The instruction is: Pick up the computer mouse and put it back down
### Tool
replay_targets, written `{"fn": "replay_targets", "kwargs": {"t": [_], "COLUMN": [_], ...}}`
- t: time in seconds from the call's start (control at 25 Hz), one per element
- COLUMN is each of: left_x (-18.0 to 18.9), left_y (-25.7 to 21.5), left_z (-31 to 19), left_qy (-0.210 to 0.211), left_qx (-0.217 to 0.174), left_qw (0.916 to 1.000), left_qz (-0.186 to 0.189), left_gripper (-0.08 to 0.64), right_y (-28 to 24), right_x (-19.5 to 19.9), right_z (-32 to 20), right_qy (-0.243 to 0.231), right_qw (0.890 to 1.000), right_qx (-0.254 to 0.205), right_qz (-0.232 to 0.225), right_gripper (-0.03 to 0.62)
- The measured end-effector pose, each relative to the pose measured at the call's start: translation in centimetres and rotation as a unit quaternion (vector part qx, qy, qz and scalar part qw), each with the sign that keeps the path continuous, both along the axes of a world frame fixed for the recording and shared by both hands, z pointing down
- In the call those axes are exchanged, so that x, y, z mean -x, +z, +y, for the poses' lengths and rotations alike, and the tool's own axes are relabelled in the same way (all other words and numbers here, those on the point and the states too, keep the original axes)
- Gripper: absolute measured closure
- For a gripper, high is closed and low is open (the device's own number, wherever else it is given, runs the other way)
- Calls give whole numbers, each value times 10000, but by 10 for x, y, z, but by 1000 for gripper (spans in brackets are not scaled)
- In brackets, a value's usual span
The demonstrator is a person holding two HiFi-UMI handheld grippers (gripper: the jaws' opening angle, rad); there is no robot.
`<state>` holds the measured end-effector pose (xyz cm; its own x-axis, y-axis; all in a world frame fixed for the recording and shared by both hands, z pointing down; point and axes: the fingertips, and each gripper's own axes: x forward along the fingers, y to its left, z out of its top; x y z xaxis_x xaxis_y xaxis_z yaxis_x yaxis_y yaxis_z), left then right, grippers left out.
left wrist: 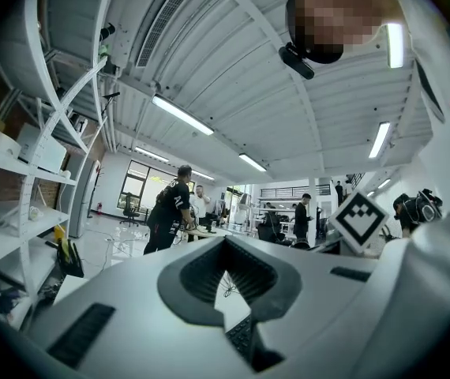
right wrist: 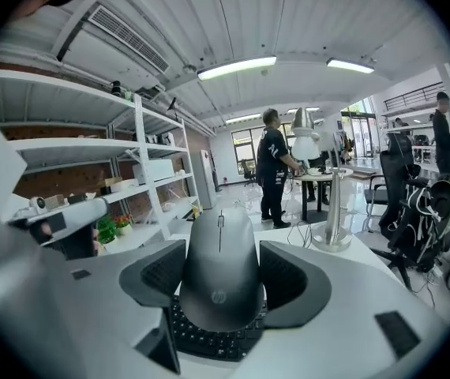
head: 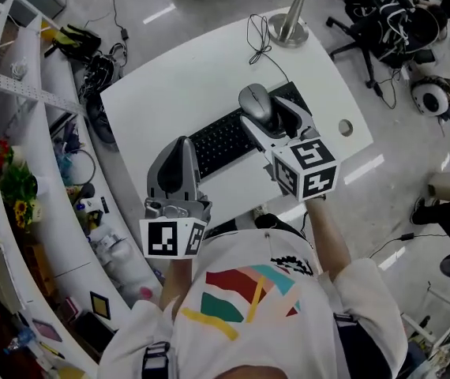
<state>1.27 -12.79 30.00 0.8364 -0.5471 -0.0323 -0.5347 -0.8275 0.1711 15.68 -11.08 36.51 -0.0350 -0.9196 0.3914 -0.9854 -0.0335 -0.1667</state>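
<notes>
Two tools show over a white worktop [head: 170, 85], one in each of the person's hands. The right tool [head: 268, 115] grasps the computer mouse [head: 255, 101]: its dark pads [right wrist: 292, 279] press on the mouse's two flanks, the jaws standing wide to take its body, and the scroll wheel end points away from the tool. The dark grey mouse is held clear of the worktop, above the right end of a black keyboard [head: 219, 142], whose keys show beneath the mouse's rear in the right gripper view. The left tool [head: 181, 147] is clenched on nothing: its jaws meet at the tips, and only the hollow between their curved pads lets a sliver of worktop and keyboard show through in the left gripper view. It sits just beside the keyboard's left end, apart from the mouse. A marker cube [head: 305, 166] rides at the back of each tool. Beyond the keyboard a thin black cable [head: 258, 42] loops across the worktop toward a metal post [head: 290, 22] on a round base at the far edge. A round grommet [head: 345, 127] is set in the worktop near its right edge. White shelving [head: 20, 77] crowded with small items runs along the left, and a black office chair [head: 383, 18] stands on the floor past the worktop's far right corner.
</notes>
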Motion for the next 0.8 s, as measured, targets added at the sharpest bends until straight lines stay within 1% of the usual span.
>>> {"fn": "replay_targets", "kwargs": {"t": [0.2, 0.32, 0.4, 0.56, 0.68, 0.8], "left_x": [5, 1, -8, -31, -50, -72], "left_y": [20, 37, 48, 65, 78, 89], "left_z": [-25, -41, -53, -82, -94, -105], "left_qy": [-68, -30, 47, 183, 317, 480], "left_qx": [216, 382, 418, 423, 490, 431], "left_qw": [9997, 9991, 9988, 9982, 9974, 9964], "left_qz": [-93, -181, -256, -377, -429, -549], "left_gripper": [515, 515, 515, 515, 515, 515], "right_y": [57, 89, 105, 133, 158, 183], "right_x": [-27, -45, -56, -76, -91, -114], "right_z": [-66, -109, -136, -187, -217, -242], "right_qy": [3, 25, 36, 93, 155, 286], "right_qw": [9973, 9954, 9940, 9910, 9894, 9874], "right_qx": [699, 953, 1093, 1291, 1424, 1549], "right_qz": [213, 60, 89, 349, 247, 157], "right_gripper": [289, 289, 289, 289, 290, 289]}}
